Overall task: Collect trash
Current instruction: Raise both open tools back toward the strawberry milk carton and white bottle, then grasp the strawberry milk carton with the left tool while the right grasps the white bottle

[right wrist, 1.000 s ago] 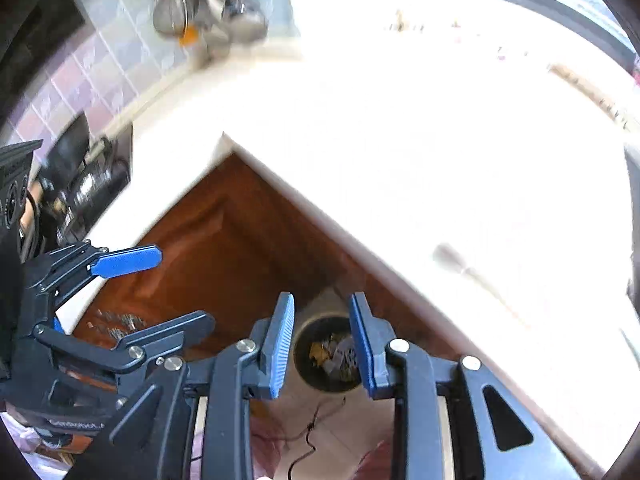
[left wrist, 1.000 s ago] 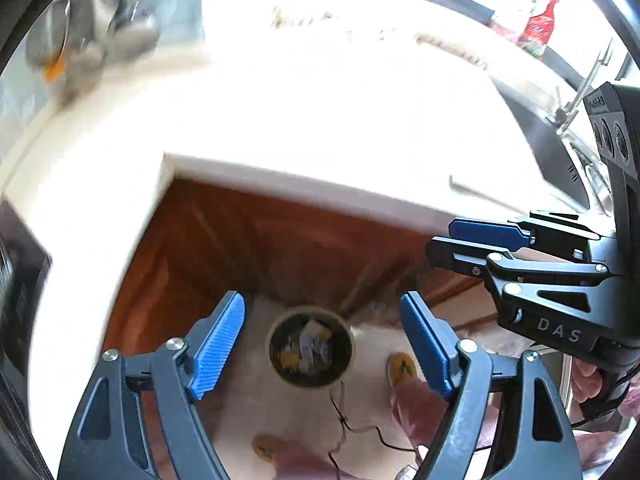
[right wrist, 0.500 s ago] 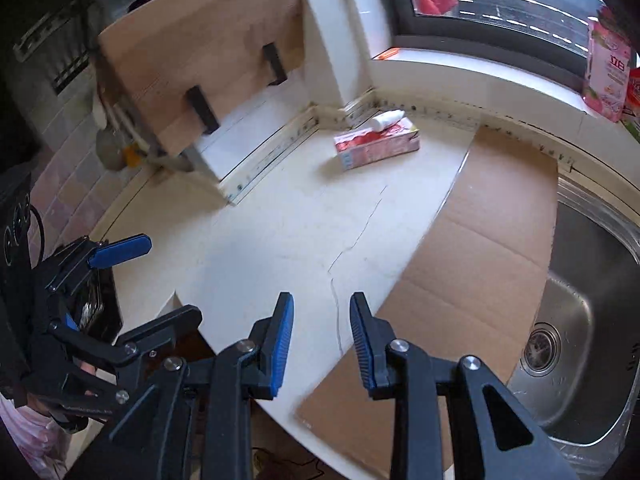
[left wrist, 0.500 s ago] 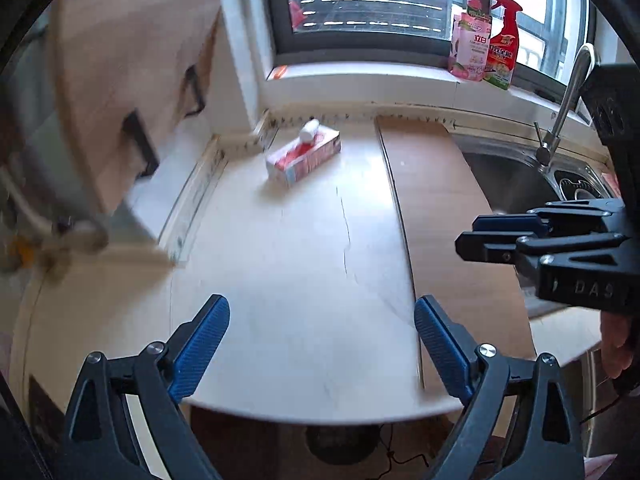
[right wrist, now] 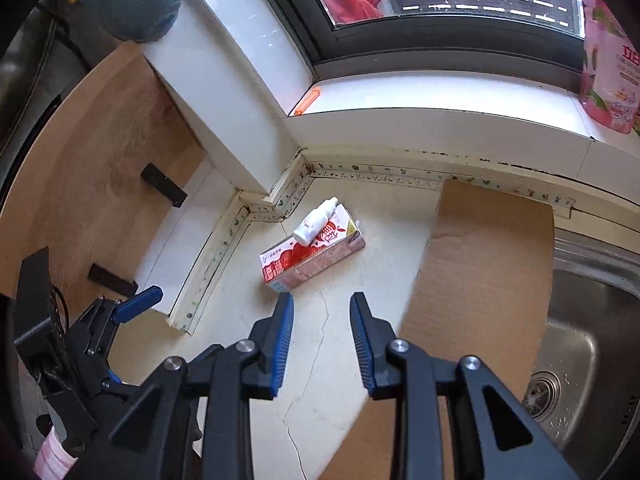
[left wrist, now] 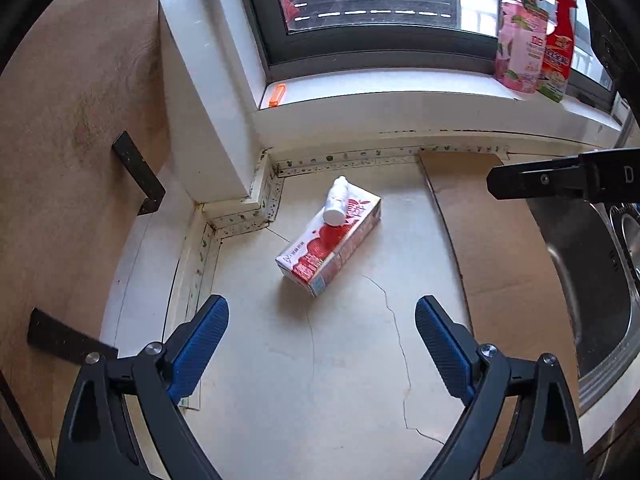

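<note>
Counter (left wrist: 340, 380) of pale cracked stone fills both views, running back to a window sill. Cardboard sheet (right wrist: 480, 264) lies flat on its right part, beside a steel sink (right wrist: 580, 340) at the right edge. On the left stands a wooden board (left wrist: 72, 160) with dark brackets.

On the sill at the far right stand a pink bottle (left wrist: 518, 36) and a red spray bottle (left wrist: 558, 40); their labels carry Chinese characters, too small to read in the left view, and only partly in frame in the right view.

Red and white carton (left wrist: 330, 246) lies on its side near the far corner of the counter, printed with Chinese writing that cannot be made out. A small white bottle (left wrist: 336, 202) lies on top of it at its far end.

Left gripper (left wrist: 322, 348) hangs with jaws spread wide, the carton ahead of it and well apart, roughly centred between the fingers. Right gripper (right wrist: 322, 344) has its jaws at a narrow gap and holds nothing; the carton's near end lies just beyond its left fingertip. The letter "D" shows on the right gripper's body in the left view.
</note>
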`<state>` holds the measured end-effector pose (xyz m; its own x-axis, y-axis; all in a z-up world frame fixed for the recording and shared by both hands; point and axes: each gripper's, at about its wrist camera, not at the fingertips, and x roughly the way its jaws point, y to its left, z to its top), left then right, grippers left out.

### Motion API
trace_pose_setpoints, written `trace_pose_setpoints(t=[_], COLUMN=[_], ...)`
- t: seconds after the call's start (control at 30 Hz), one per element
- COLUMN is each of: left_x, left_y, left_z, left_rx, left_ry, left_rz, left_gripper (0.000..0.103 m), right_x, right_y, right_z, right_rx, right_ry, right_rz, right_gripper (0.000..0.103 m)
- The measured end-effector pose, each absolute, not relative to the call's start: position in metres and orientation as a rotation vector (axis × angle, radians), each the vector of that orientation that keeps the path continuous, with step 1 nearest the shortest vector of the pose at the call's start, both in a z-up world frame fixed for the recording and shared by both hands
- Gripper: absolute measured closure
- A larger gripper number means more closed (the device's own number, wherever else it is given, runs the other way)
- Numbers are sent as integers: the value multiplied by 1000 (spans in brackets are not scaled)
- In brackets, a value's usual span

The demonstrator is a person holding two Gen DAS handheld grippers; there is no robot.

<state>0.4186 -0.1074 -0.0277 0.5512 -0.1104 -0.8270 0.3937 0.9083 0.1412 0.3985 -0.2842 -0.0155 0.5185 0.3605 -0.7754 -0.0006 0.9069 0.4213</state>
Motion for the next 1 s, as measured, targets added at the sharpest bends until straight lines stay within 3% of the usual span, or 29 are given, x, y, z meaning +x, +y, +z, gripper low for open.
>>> trace_pose_setpoints(t=[0.17, 0.77, 1.0], left_x=[455, 481, 485], left_y=[-96, -66, -65], left_z=[-49, -93, -93], left_rx=[285, 305, 315], left_ry=[964, 982, 980], left_rz=[-254, -201, -227], left_gripper=[10, 10, 10], right_x=[450, 541, 534], right_y=[-267, -205, -199], right_z=[-33, -105, -105], right_rx=[443, 408, 320], right_ry=[1047, 1187, 1203], right_rz=[210, 43, 58], right_gripper=[65, 65, 75])
